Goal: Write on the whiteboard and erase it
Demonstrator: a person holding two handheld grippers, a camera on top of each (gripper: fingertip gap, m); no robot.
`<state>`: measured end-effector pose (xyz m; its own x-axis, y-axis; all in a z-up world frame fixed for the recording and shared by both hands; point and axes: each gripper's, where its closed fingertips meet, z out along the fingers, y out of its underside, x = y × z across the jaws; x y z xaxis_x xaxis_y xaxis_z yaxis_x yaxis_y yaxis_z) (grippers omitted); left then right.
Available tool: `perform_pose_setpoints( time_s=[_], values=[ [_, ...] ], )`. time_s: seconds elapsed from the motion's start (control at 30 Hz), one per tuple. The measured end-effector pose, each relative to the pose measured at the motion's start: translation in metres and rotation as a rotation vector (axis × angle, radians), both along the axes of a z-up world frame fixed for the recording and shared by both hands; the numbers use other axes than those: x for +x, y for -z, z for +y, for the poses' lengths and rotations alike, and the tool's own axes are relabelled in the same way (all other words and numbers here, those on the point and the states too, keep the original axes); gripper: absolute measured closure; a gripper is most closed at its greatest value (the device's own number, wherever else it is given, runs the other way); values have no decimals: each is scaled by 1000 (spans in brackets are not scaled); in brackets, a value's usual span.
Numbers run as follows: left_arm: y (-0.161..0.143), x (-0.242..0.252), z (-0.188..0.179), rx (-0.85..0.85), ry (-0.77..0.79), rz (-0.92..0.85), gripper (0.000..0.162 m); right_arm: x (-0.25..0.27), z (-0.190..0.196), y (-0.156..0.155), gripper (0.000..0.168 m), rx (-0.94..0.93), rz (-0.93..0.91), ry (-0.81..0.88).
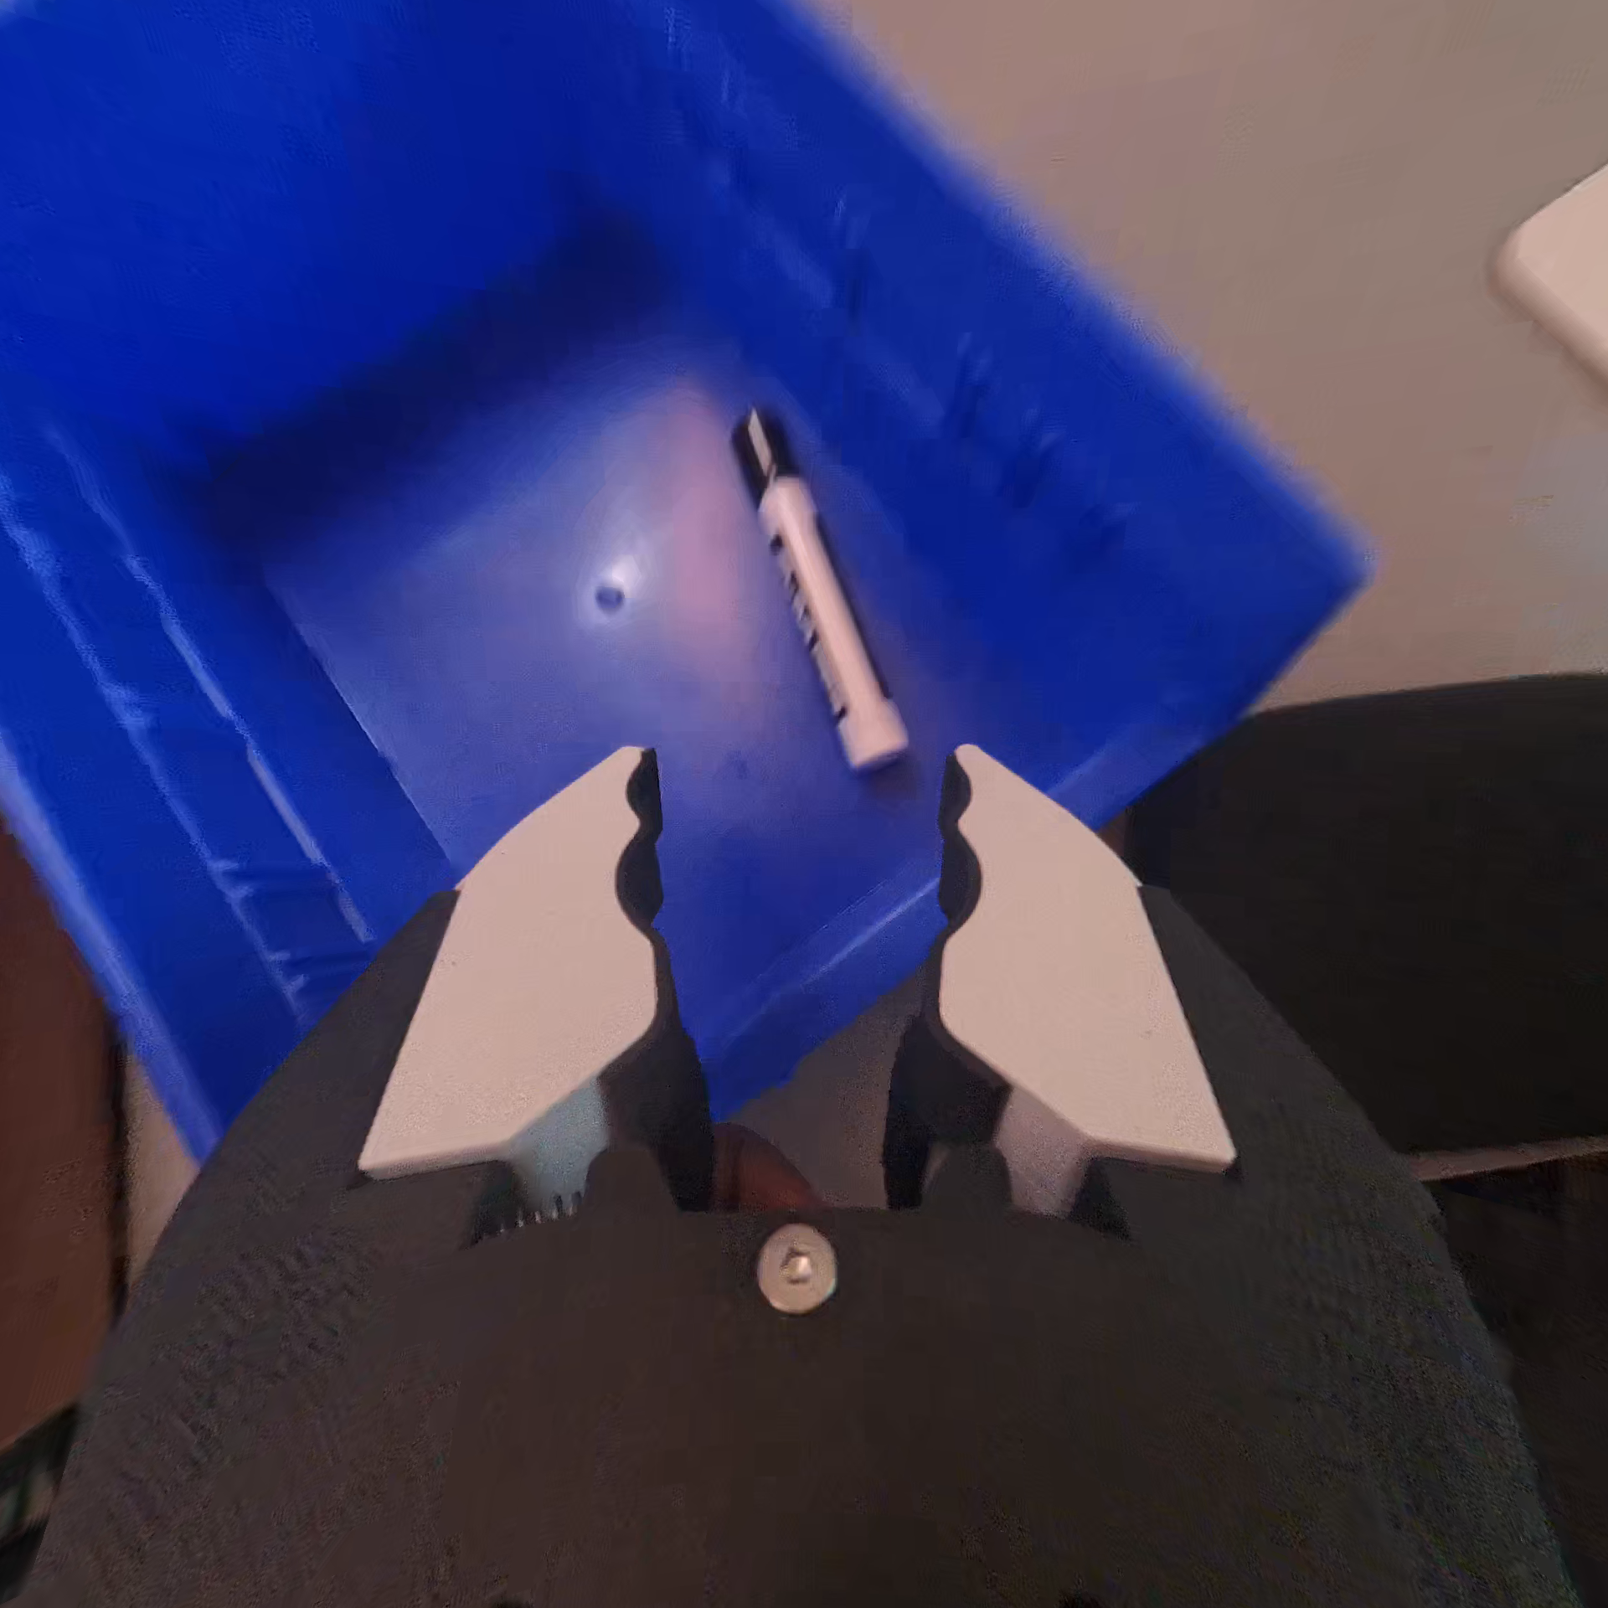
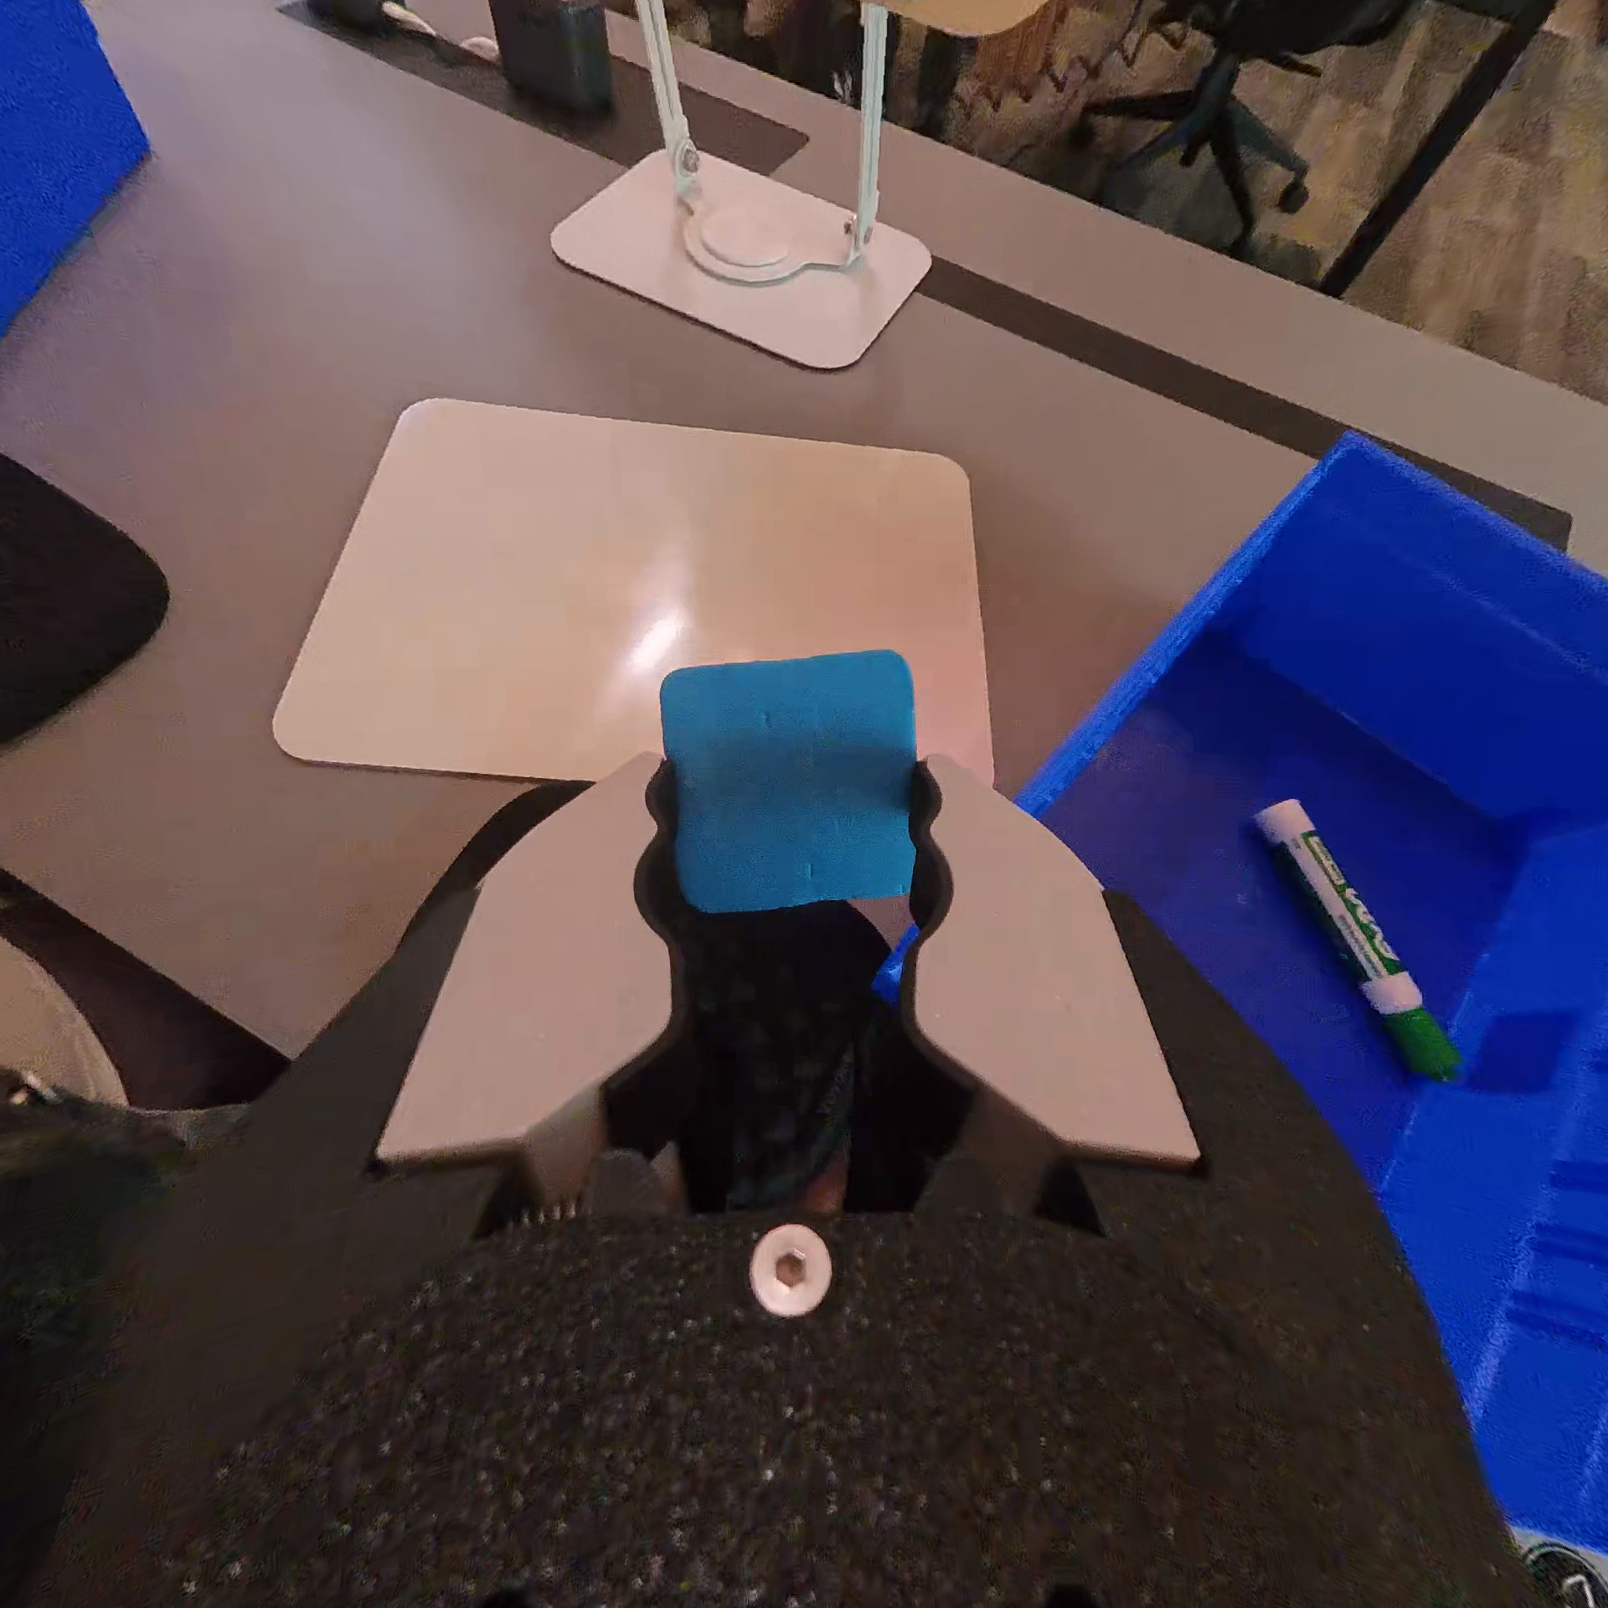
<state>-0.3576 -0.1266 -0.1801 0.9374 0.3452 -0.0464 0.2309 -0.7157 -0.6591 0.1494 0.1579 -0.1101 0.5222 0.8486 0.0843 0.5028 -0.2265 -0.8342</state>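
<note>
Foam, by the look of it, is what the blue eraser (image 2: 787,783) is made of: it is judged light and soft, yielding under pressure, so a moderate squeeze across its two side edges should be enough. It is being clamped that way between the fingers of the right gripper (image 2: 787,774), with its far half sticking out past the tips toward 12 o'clock, above the near edge of the whiteboard (image 2: 557,600). The board is lying flat on the counter (image 2: 261,304), and no marks are being seen on it; its glossy face is judged slippery.

The fingers of the left gripper (image 1: 800,761) are being held apart with nothing between them, above a blue bin (image 1: 435,348). A black-capped marker (image 1: 818,600) is lying on the bin floor at about 1 o'clock from the tips. It is judged stiff, light and prone to rolling, best taken across the middle of its barrel.

Only the right wrist view is showing the eraser, the whole board, a white stand base (image 2: 748,261) at 12 o'clock and a green marker (image 2: 1357,940) in a second blue bin (image 2: 1392,609) at 3 o'clock. Only the left wrist view is showing the black-capped marker; just a corner of the board is being caught there.
</note>
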Motion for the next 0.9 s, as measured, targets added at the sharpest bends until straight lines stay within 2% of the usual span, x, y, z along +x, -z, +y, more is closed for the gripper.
perform_pose_setpoints(
  time_s=[0.07, 0.17, 0.3, 0.37, 0.47, 0.57, 0.63, 0.73, 0.83, 0.9],
  values=[
    [23, -9, 2, -26, -22, -35, 99, -22, 8, 16, 116, 17, -71, 52],
    [37, -4, 15, -50, 19, -65, 99, -69, 47, 31, 116, 62, -168, 94],
    [47, -4, 21, -151, 16, -50, 98, -136, 126, 31, 116, 34, -205, 101],
    [52, -4, 19, -223, 35, -17, 99, -153, 168, 48, 116, -48, -245, 129],
    [54, -3, 25, -232, 52, -29, 106, -153, 217, 82, 116, -165, -278, 206],
    [60, -9, 26, -268, 28, -25, 120, -144, 237, 110, 116, -253, -311, 249],
    [60, -5, 32, -252, 64, -27, 139, -139, 241, 125, 116, -303, -339, 262],
    [60, -5, 35, -249, 100, -2, 141, -132, 246, 140, 115, -346, -351, 270],
    [53, -11, 32, -206, 85, 75, 142, -131, 245, 140, 113, -355, -320, 263],
    [40, -17, 28, -160, 60, 125, 143, -130, 241, 133, 86, -343, -324, 267]
  ],
)
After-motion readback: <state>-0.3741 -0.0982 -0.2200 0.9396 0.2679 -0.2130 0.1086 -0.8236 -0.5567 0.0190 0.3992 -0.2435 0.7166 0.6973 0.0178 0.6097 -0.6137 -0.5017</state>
